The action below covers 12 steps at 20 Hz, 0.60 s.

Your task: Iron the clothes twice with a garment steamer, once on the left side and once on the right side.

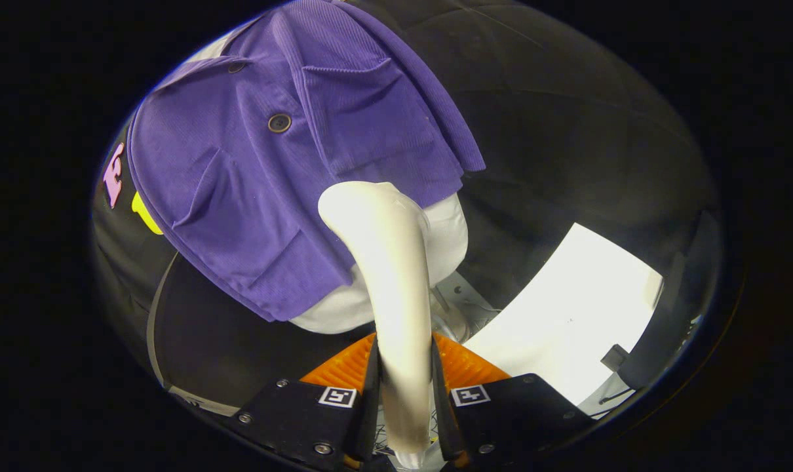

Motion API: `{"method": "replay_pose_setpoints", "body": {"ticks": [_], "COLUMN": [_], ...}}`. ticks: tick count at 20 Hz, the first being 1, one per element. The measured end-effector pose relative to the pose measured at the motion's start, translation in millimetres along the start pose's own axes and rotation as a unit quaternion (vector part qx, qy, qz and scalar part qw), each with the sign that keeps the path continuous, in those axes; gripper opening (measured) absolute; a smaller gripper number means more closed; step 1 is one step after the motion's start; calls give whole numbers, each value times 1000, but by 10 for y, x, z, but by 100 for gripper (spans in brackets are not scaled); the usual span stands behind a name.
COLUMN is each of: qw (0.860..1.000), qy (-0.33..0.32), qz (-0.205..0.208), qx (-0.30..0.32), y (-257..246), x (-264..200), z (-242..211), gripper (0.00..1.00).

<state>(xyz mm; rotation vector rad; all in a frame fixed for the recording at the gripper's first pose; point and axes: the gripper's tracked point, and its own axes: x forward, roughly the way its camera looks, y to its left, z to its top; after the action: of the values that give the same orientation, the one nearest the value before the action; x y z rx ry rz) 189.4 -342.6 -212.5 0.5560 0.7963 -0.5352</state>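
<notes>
Gripper view is showing the steamer (386,262), a pale cream wand, running up from between the two fingers toward the shirt (291,151). The gripper (404,400) is closing narrowly on the steamer's handle, both fingers pressing its sides. The steamer's curved head is lying just at the lower hem of the shirt, overlapping the white form (449,242) beneath it. The shirt is purple corduroy, hanging on that form beyond the fingers, with two dark buttons (279,122) and a patch pocket (364,111) facing the camera. Square black-and-white markers (337,396) are sitting on the gripper's body, one on each side of the handle; they carry no readable writing. A bright white board (567,314) is lying to the right, beyond the fingers, against the dark booth wall (567,131).
</notes>
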Motion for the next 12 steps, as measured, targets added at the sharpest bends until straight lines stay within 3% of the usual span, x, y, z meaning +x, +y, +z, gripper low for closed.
{"method": "replay_pose_setpoints", "body": {"ticks": [12], "qw": [991], "qy": [-55], "qz": [96], "qx": [-72], "y": [741], "x": [-1184], "z": [-334], "gripper": [38]}}
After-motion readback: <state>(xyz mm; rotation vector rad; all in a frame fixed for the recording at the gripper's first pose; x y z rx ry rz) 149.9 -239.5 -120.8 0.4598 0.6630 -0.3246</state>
